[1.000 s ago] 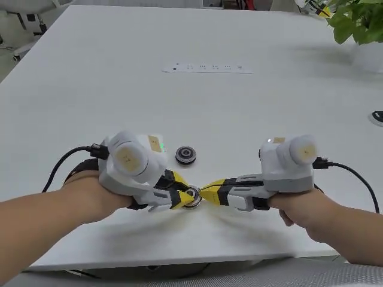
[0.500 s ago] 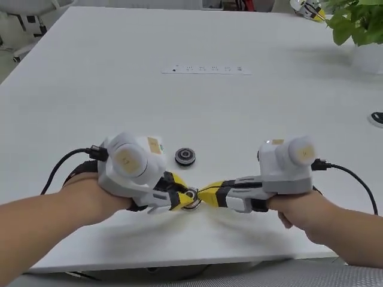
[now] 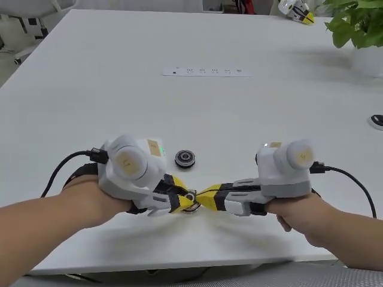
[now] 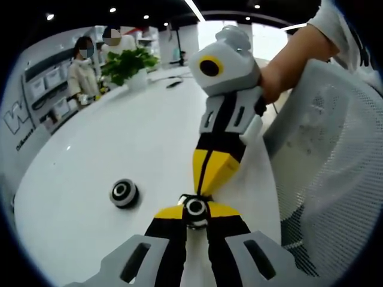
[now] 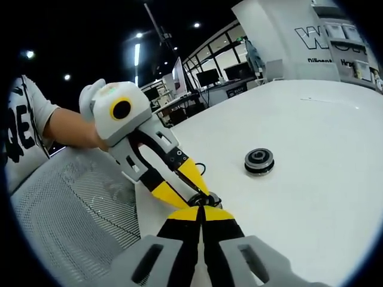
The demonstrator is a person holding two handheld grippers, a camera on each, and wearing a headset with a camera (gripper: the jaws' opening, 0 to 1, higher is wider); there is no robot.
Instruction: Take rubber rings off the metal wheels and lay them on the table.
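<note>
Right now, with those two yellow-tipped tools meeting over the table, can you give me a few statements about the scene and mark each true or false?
1. The left gripper clamps a small metal wheel between its jaws. True.
2. The right gripper hangs far from that wheel. False: its closed tips meet the wheel.
3. A second wheel lies flat on the table. True.
4. The second wheel sits between the two grippers' tips. False: it lies apart on the table, beyond the left gripper.
5. A green plant stands at the table's far right. True.

Bright, even overhead light; fisheye edges
</note>
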